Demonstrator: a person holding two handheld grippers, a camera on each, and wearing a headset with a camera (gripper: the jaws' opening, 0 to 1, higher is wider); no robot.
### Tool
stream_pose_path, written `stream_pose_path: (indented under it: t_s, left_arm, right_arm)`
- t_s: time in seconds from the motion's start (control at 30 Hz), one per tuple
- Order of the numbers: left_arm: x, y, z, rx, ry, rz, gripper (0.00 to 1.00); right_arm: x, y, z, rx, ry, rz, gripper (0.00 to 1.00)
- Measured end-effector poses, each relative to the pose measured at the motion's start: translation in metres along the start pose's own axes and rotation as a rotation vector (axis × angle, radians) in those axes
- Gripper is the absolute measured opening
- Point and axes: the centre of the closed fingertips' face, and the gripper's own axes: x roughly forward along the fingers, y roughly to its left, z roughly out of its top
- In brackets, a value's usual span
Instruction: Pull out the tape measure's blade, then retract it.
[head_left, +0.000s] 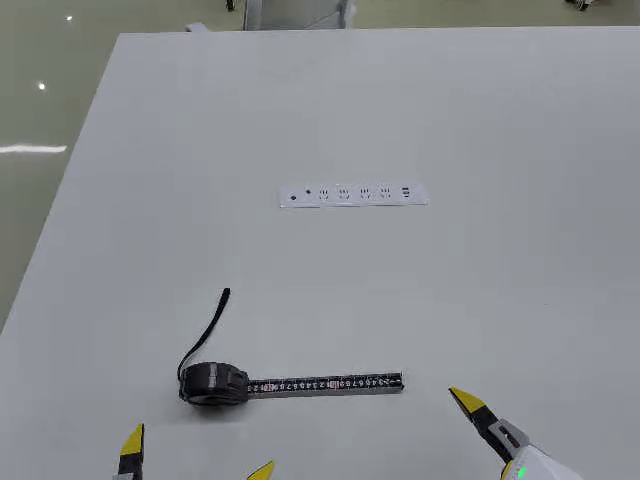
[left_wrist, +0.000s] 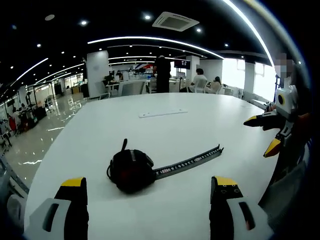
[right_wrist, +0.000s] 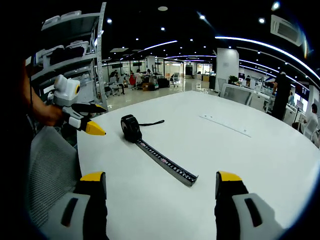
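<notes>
A black tape measure (head_left: 213, 383) lies on the white table near its front edge, with its blade (head_left: 330, 384) pulled out to the right and flat on the surface. Its black strap (head_left: 208, 330) trails away from me. My left gripper (left_wrist: 149, 181) is open just in front of the case (left_wrist: 131, 170), yellow fingertips (head_left: 132, 440) apart and holding nothing. My right gripper (right_wrist: 161, 177) is open too, a short way off the blade's free end (right_wrist: 187, 178); one yellow fingertip (head_left: 466, 402) shows right of the blade tip.
A flush white socket panel (head_left: 352, 194) sits in the middle of the table (head_left: 480, 120). The left table edge (head_left: 60, 210) drops to a glossy floor. People and desks stand far behind in the left gripper view.
</notes>
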Motion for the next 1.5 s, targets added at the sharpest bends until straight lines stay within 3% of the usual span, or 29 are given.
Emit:
stream_pose_path:
  t_s: [0.3,0.33,0.53,1.0,1.5]
  left_arm:
    - [0.002,0.002,-0.003,0.003,0.006,0.012,1.00]
    - [0.009,0.006,-0.006,-0.001,0.019,0.044,1.00]
    - [0.018,0.008,-0.003,-0.003,0.013,0.068,0.99]
    - [0.034,0.012,-0.002,-0.040,0.011,0.122,0.98]
    - [0.052,0.021,-0.005,-0.055,0.020,0.183,0.96]
  right_arm:
    - [0.001,-0.004,0.000,-0.022,0.004,0.022,0.84]
    - [0.005,-0.014,0.001,-0.064,0.003,0.067,0.83]
    - [0.012,-0.021,-0.001,-0.115,0.015,0.125,0.75]
    - [0.030,-0.038,-0.006,-0.221,0.042,0.224,0.59]
    - [0.051,-0.047,-0.025,-0.304,0.102,0.331,0.44]
